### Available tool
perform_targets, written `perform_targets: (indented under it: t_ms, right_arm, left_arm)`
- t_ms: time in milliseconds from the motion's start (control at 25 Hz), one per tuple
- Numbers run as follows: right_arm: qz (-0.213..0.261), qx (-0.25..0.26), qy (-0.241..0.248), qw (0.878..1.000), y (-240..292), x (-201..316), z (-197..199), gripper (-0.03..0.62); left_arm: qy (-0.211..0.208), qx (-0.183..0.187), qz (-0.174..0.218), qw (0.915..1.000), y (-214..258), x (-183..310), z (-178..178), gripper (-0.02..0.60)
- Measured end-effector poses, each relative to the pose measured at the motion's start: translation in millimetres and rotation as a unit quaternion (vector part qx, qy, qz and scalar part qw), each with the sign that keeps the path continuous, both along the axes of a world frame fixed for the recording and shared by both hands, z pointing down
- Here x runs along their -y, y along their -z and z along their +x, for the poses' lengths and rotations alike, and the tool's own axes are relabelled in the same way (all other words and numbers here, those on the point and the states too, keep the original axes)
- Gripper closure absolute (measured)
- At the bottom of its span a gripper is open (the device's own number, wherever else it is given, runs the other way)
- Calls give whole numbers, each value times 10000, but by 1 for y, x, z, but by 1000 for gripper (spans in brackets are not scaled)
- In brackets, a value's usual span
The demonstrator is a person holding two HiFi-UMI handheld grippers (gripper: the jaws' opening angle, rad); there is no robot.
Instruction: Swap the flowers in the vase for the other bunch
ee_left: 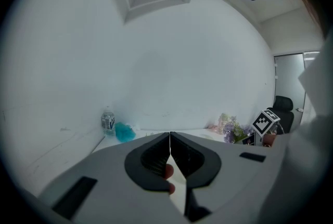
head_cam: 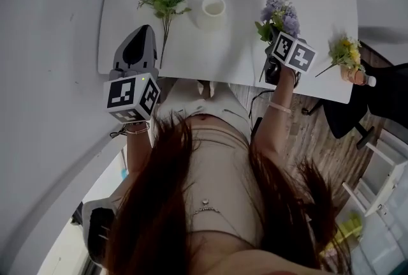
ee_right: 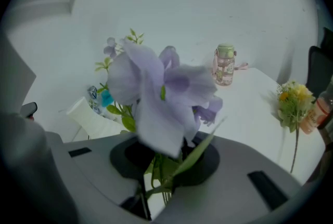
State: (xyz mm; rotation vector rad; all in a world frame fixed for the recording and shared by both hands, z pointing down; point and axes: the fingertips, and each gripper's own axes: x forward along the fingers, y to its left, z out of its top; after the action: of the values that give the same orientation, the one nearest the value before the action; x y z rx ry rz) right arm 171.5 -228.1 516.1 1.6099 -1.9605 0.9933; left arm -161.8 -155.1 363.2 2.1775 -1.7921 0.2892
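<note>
Right gripper view shows right gripper (ee_right: 162, 168) fingers clamped on the purple bunch (ee_right: 156, 93) stems, right of the empty vase (head_cam: 213, 12); left gripper (head_cam: 140, 34) fingers closed, empty; insertion step judged current, next requiring stems aligned over vase.

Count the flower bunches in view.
3: green-lilac bunch lying on the table left of the white vase; purple bunch in the right hand-held gripper; yellow bunch at the table's right edge. None looks hidden.

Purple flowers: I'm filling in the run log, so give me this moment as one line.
right gripper: shut on purple flowers | left gripper: shut, empty | vase: empty | green bunch: lying on table
</note>
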Motion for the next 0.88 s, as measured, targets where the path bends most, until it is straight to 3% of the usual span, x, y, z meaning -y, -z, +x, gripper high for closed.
perform_targets:
  t_ms: [520,880]
  right_arm:
    - [468,594,-292,9967,43,1,-23,493]
    - [978,1206,-447,9869,81,11,-39,494]
  left_arm:
    - [-384,-213,-33,9990,0,8,-14,574]
    - [-528,-320,-149,9980,-9,15,-25,574]
